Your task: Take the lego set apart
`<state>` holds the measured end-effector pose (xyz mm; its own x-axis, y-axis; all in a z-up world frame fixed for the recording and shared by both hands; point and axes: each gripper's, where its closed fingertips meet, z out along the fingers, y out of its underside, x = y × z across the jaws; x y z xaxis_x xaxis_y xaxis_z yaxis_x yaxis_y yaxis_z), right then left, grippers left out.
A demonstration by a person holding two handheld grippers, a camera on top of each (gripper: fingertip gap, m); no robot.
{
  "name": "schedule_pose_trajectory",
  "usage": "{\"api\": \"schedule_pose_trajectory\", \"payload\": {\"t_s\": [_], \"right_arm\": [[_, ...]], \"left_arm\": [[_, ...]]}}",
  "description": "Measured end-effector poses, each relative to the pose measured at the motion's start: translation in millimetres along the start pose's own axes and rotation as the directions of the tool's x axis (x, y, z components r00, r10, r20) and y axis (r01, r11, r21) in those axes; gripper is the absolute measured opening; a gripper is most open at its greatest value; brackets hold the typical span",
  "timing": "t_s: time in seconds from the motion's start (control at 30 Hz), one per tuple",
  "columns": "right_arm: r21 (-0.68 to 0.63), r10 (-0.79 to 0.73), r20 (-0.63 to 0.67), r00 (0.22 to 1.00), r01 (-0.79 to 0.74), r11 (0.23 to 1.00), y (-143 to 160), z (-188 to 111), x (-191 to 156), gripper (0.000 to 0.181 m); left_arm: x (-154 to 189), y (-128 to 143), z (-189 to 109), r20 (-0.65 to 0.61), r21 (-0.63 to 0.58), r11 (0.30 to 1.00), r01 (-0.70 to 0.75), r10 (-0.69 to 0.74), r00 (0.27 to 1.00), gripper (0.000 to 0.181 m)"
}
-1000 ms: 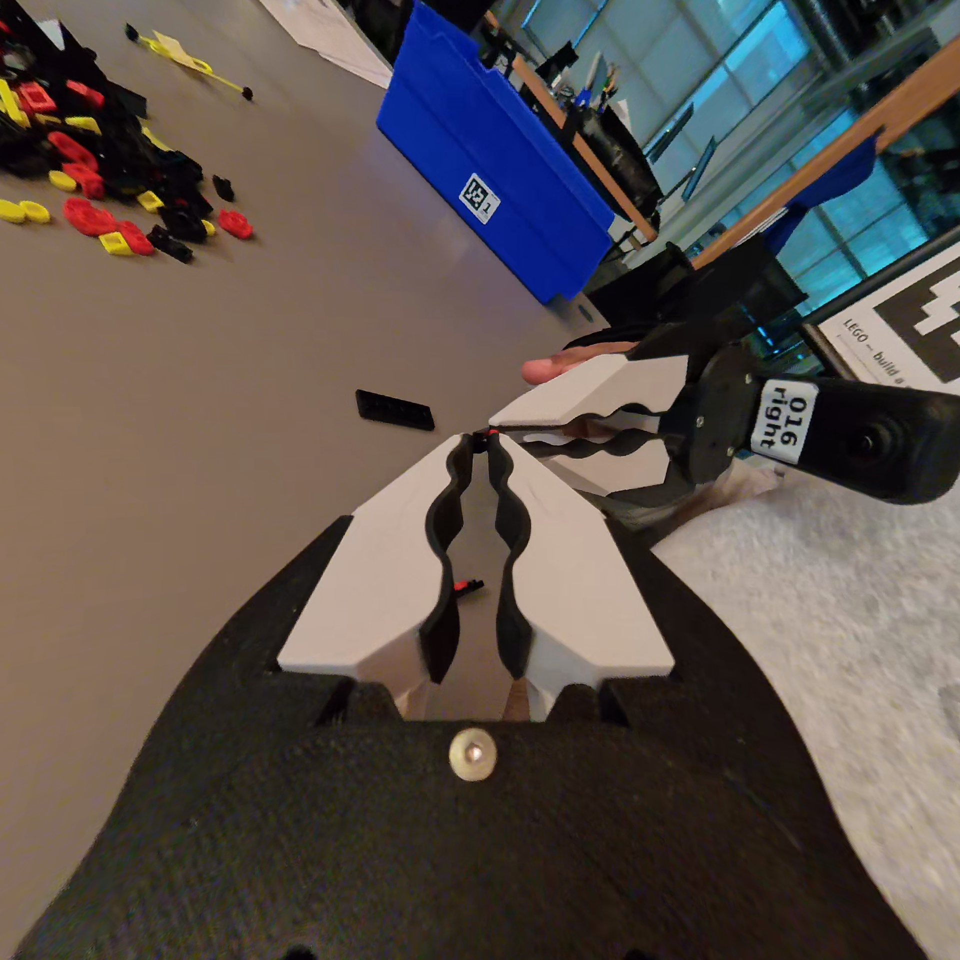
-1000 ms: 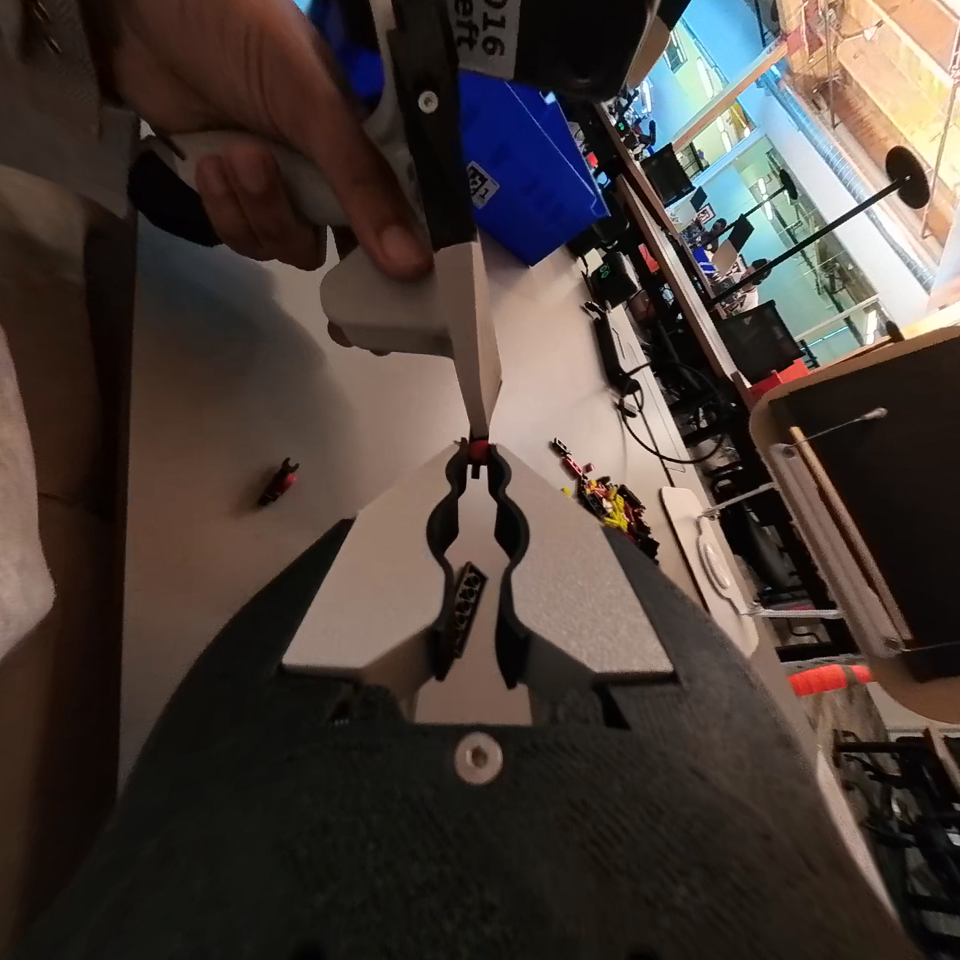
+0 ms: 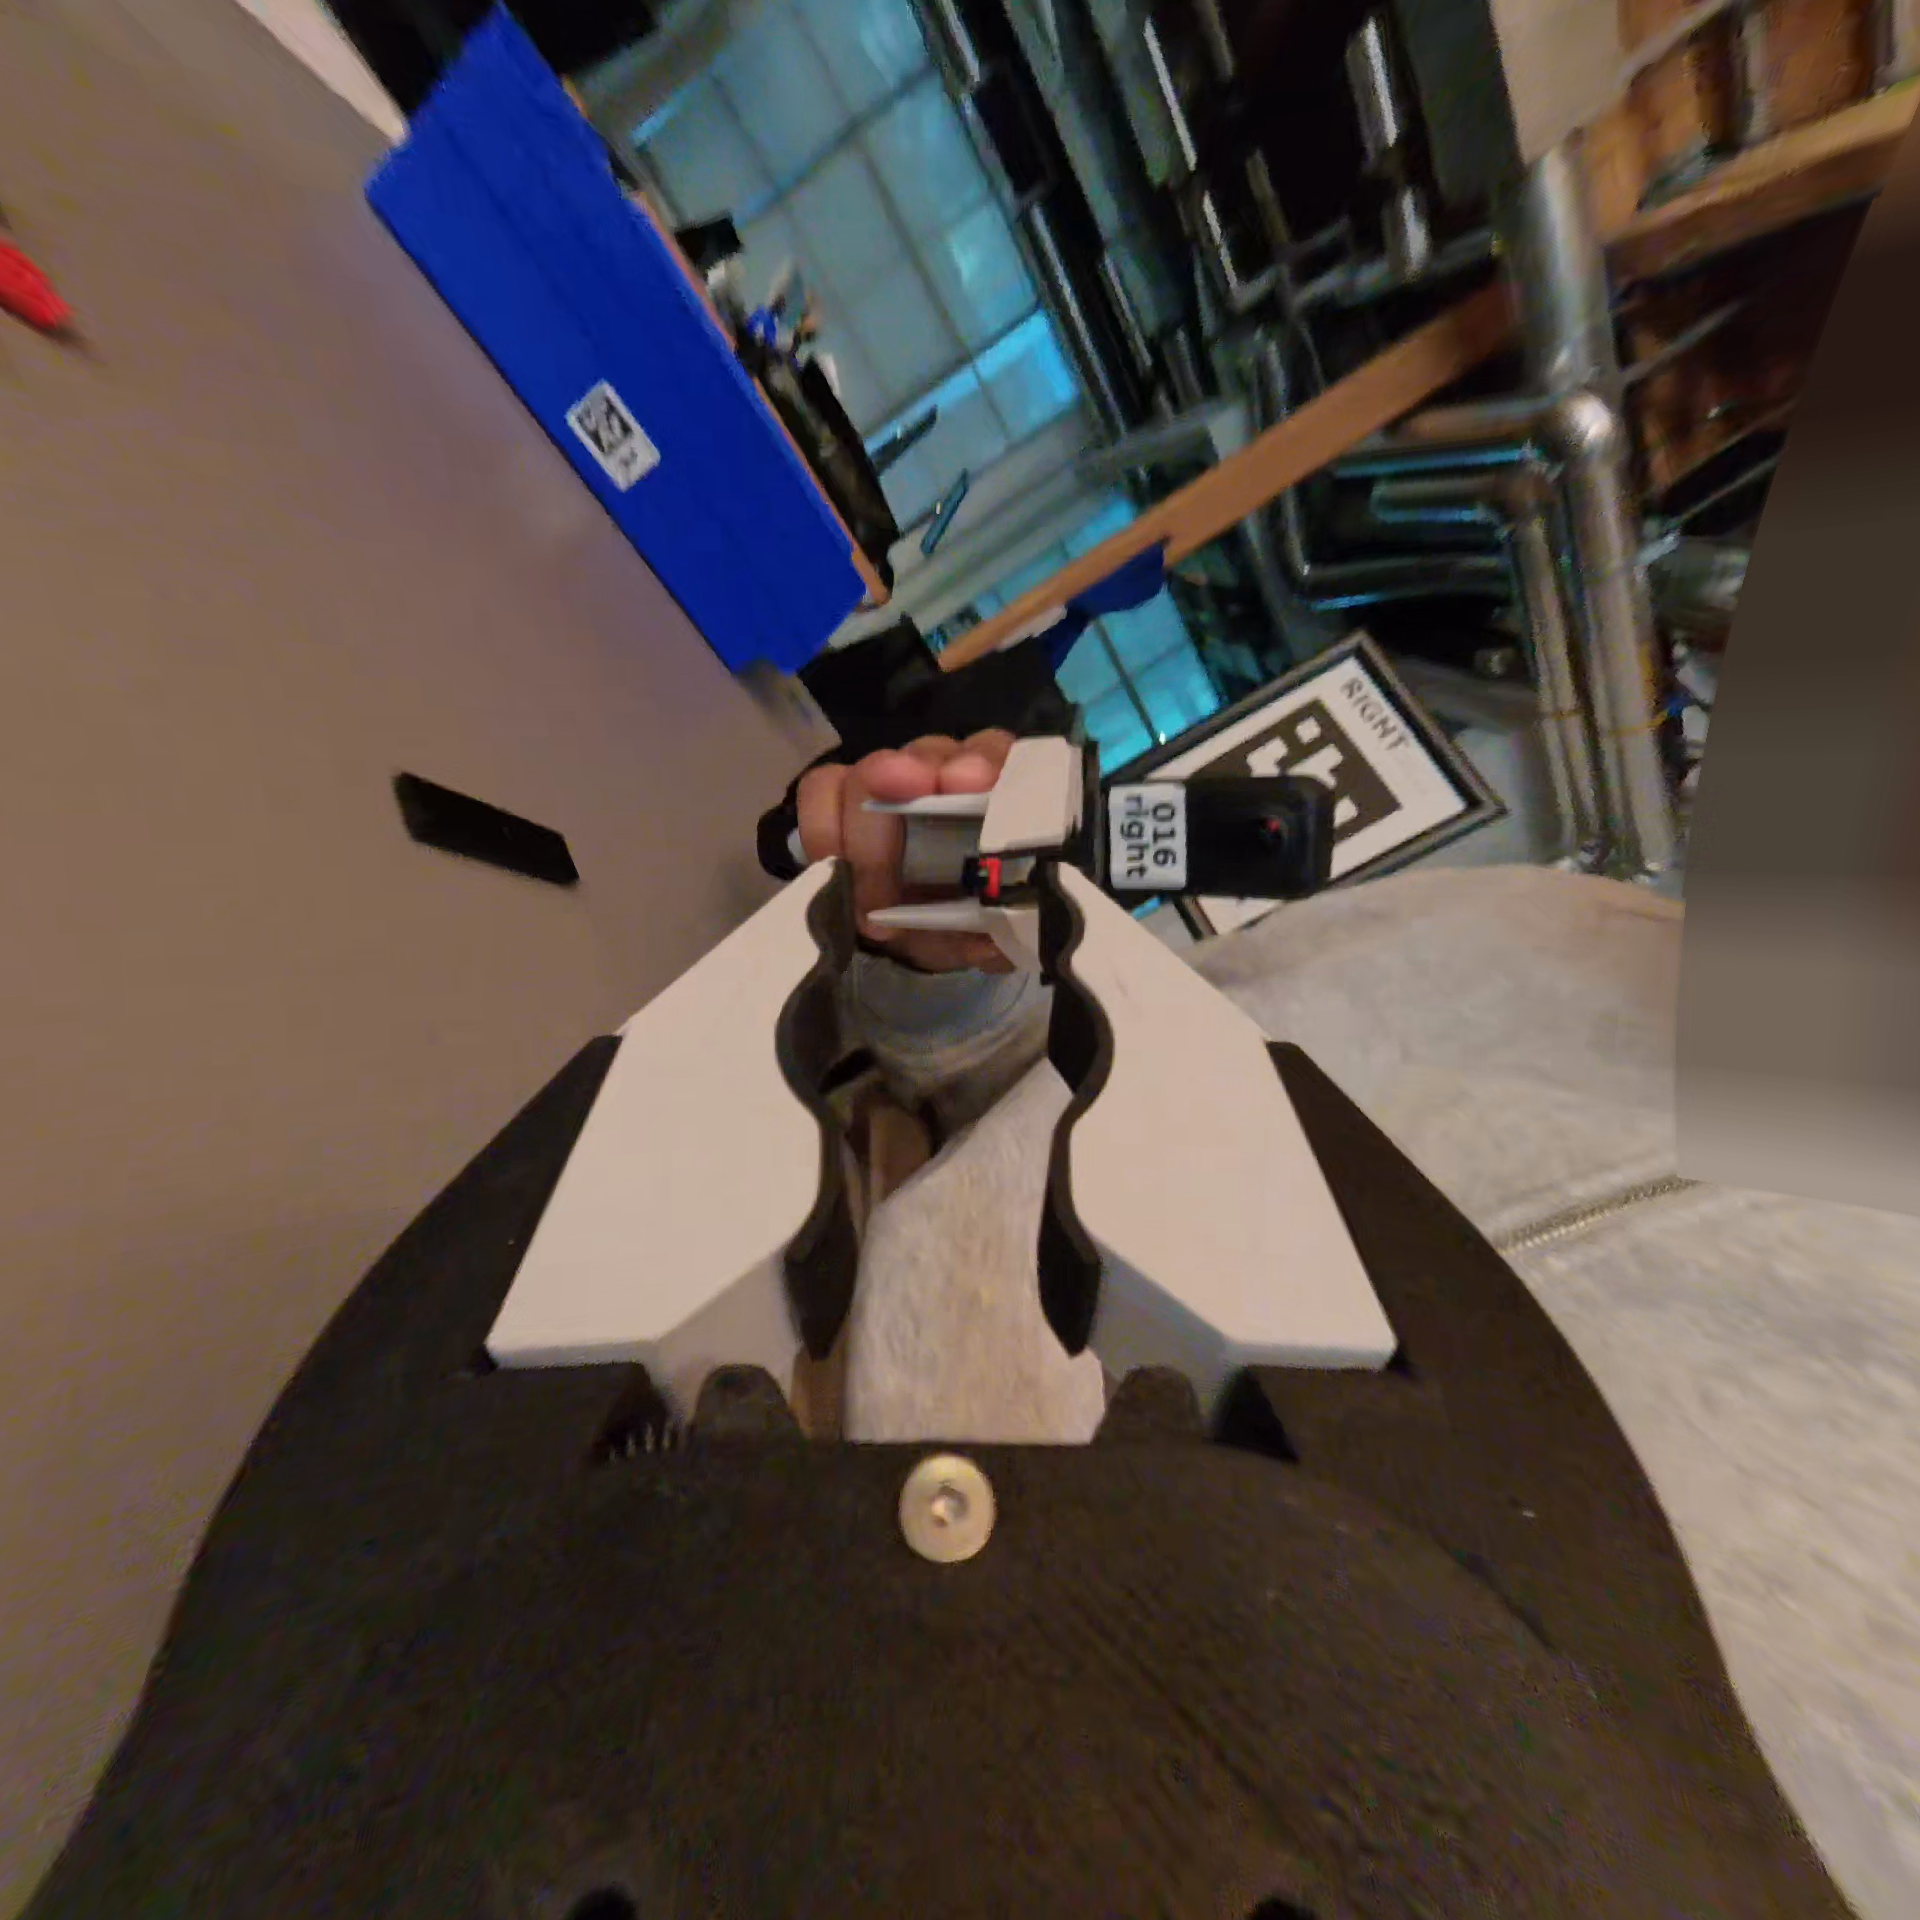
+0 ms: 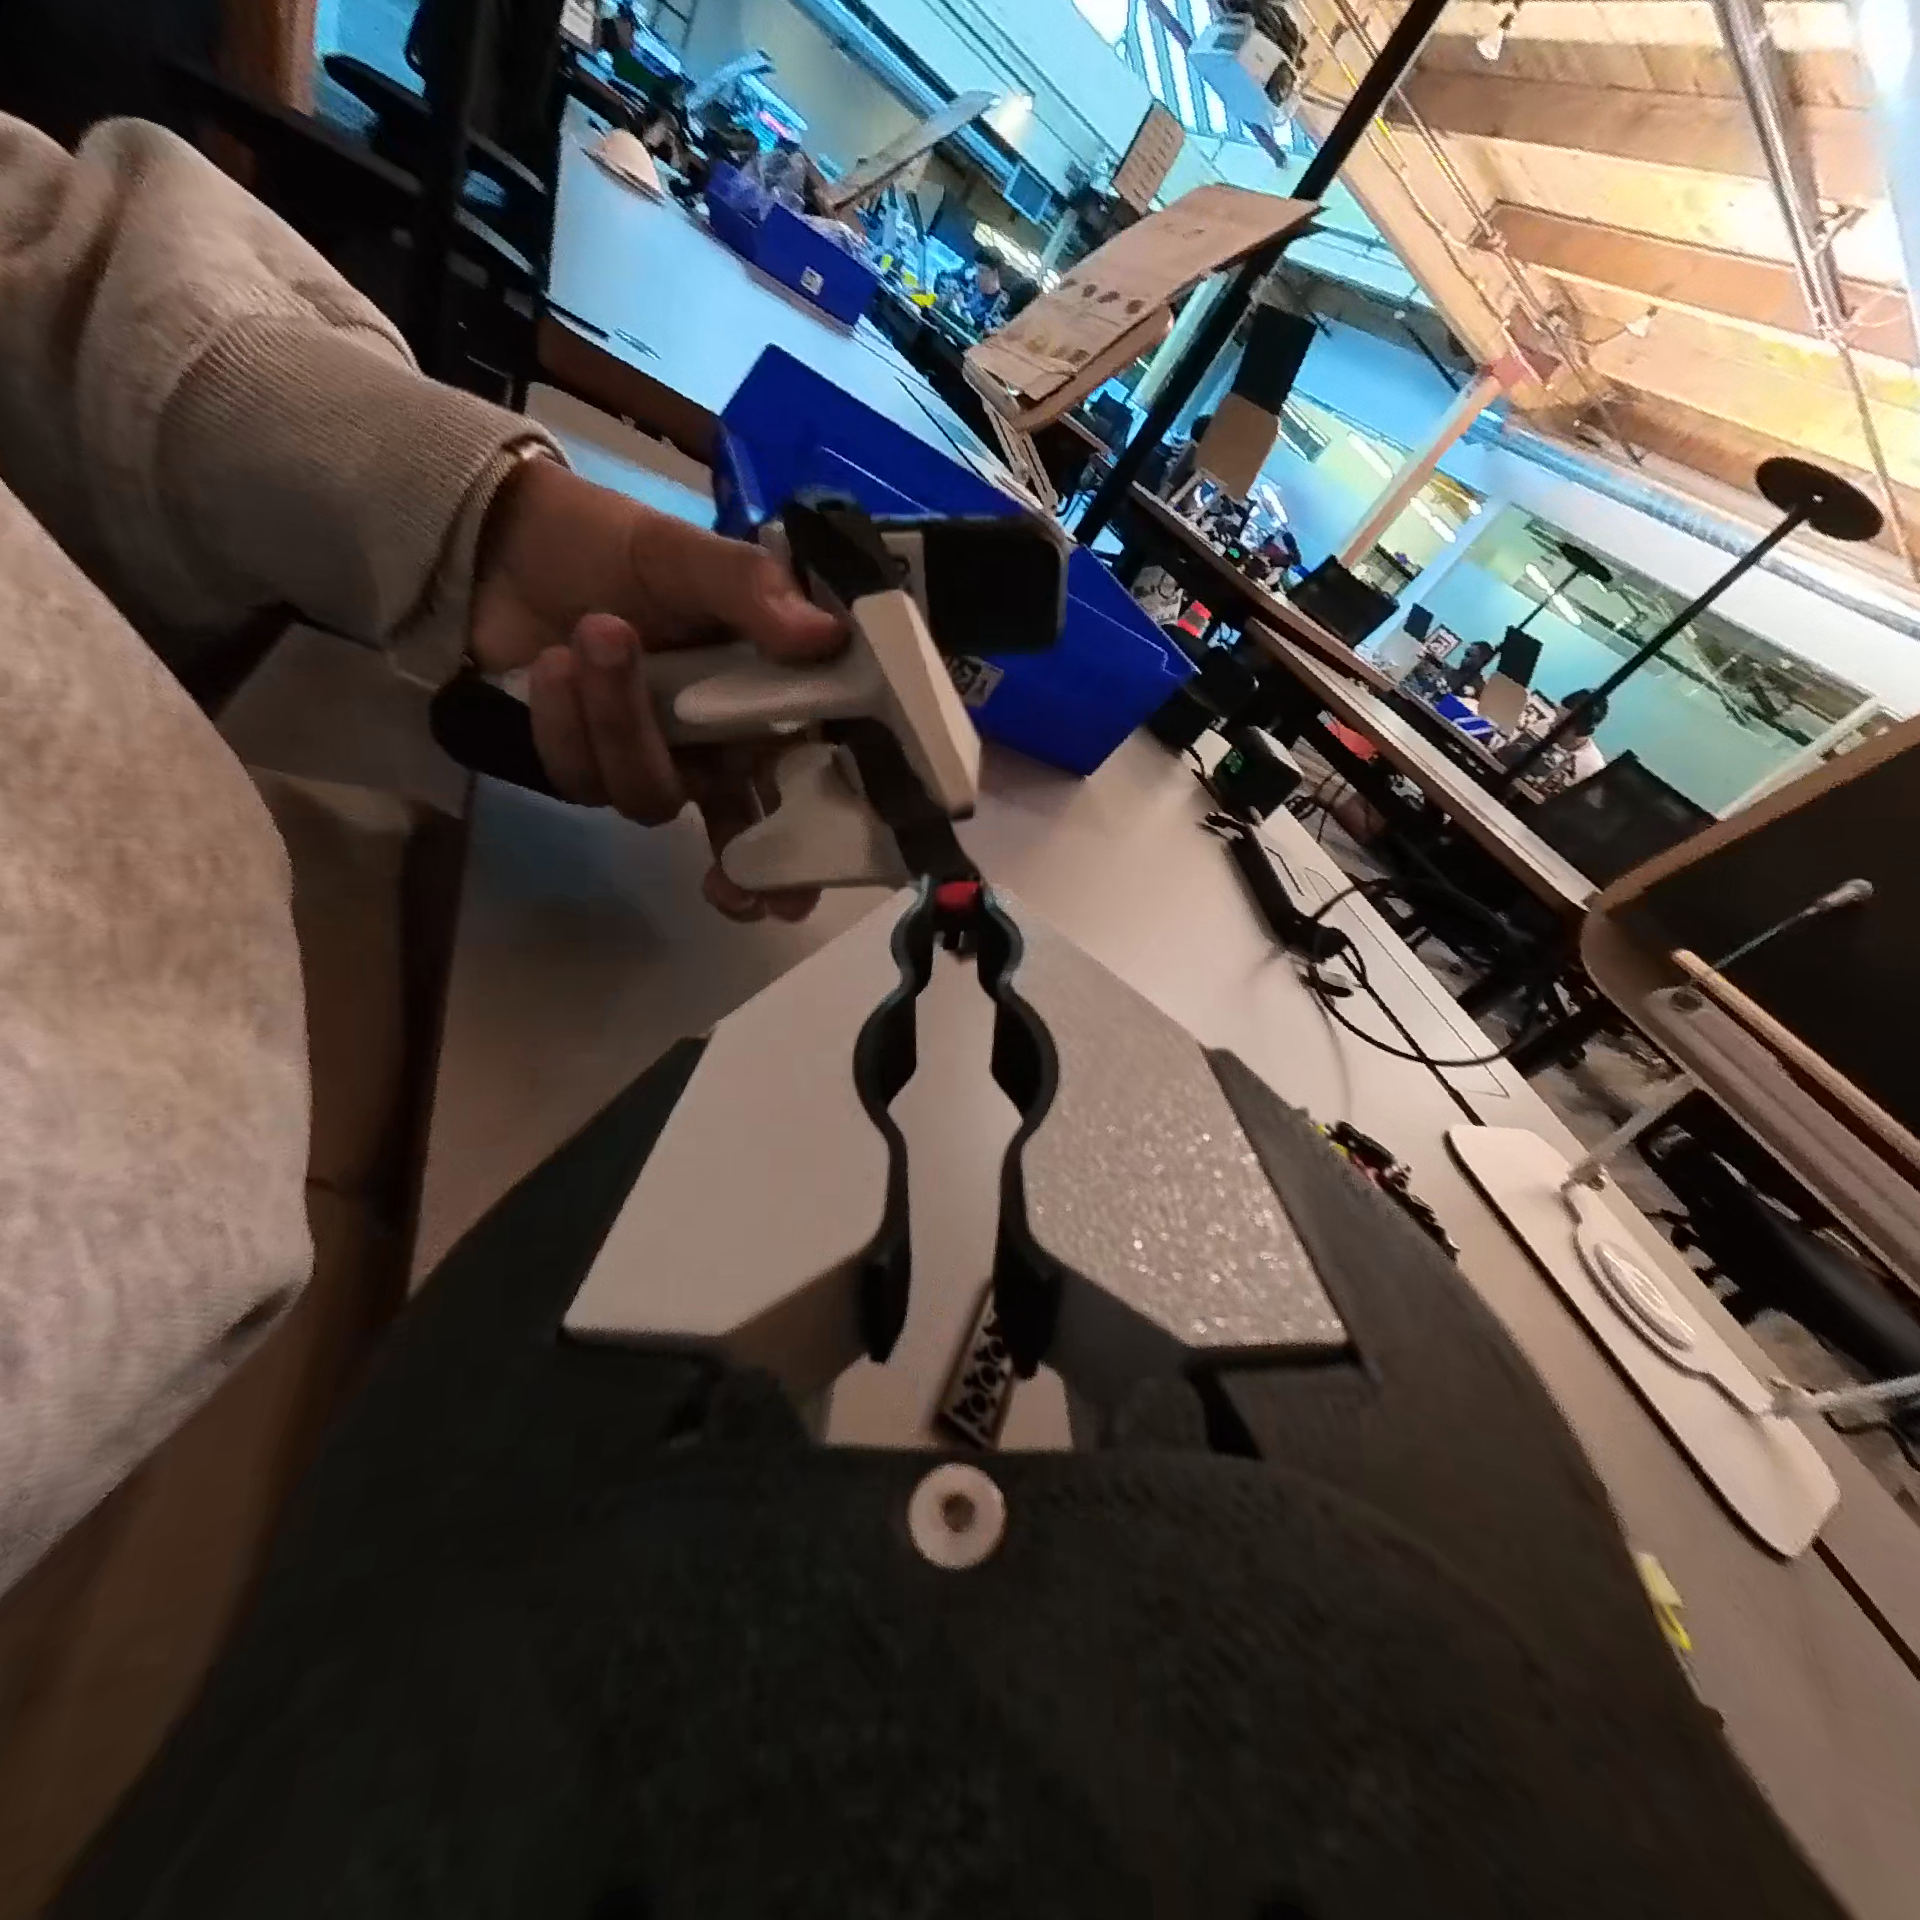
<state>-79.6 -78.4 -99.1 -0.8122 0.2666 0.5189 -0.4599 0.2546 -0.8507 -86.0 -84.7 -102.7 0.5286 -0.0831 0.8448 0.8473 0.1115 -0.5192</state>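
Right view only — right claw (image 4: 957, 914) pinches small red lego piece (image 4: 957, 896) at its tips. Left claw (image 3: 940, 914) wide, empty — piece just beyond.

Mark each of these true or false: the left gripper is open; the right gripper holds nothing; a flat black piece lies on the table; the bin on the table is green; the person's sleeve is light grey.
1. The left gripper is open. True: a wide gap shows between its fingers.
2. The right gripper holds nothing. False: it is shut on a small red piece at its tips.
3. A flat black piece lies on the table. True.
4. The bin is green. False: the bin is blue.
5. The sleeve is light grey. True.
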Motion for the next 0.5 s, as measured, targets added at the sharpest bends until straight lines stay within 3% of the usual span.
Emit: {"api": "schedule_pose_trajectory", "payload": {"t_s": [0.07,0.2,0.5], "right_arm": [[0.018,-0.003,0.014,1.0,0.003,1.0,-3.9,0.7,-4.2,0.004],[0.029,-0.003,0.037,0.999,0.002,1.0,-6.6,0.4,-8.1,0.005],[-0.022,-0.018,0.033,0.999,0.019,1.0,2.8,1.8,-7.9,0.005]], "left_arm": [[4.0,7.0,4.3,-0.029,-0.035,0.999,0.013,-0.014,0.999,0.036],[10.8,9.3,3.8,-0.089,-0.047,0.998,0.033,-0.037,0.995,0.006],[6.6,10.3,2.7,-0.051,-0.057,0.998,-0.012,0.009,0.999,0.004]]}}
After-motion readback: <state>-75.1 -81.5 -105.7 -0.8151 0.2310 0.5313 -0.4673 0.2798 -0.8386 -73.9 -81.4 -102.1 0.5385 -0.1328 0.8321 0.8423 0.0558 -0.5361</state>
